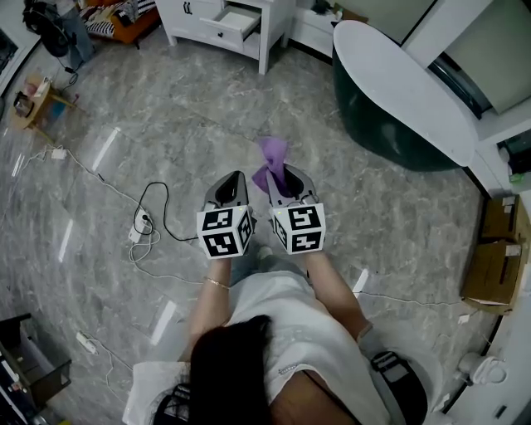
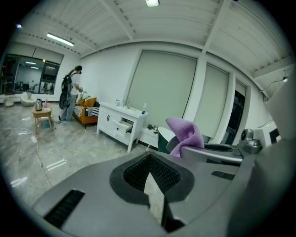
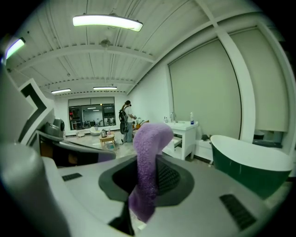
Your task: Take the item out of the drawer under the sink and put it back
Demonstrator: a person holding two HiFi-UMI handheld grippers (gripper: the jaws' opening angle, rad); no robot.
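Note:
A purple cloth [image 1: 272,158] sticks up from my right gripper [image 1: 283,176], whose jaws are shut on it. In the right gripper view the purple cloth [image 3: 148,155] rises between the black pads and droops forward over the right gripper [image 3: 143,185]. My left gripper [image 1: 234,178] is held beside it at the same height; in its own view the left gripper [image 2: 152,178] has its jaws together with nothing in them. Across the floor stands the white vanity [image 1: 224,21] with its drawer [image 1: 239,23] pulled open, also seen as the white vanity [image 2: 121,121].
A dark green bathtub [image 1: 398,95] with a white rim stands to the right of the vanity. Cables and a power strip [image 1: 141,226] lie on the marble floor at left. A small wooden stool [image 1: 31,100] and cardboard boxes [image 1: 494,266] stand at the sides. A person [image 2: 69,99] stands far off.

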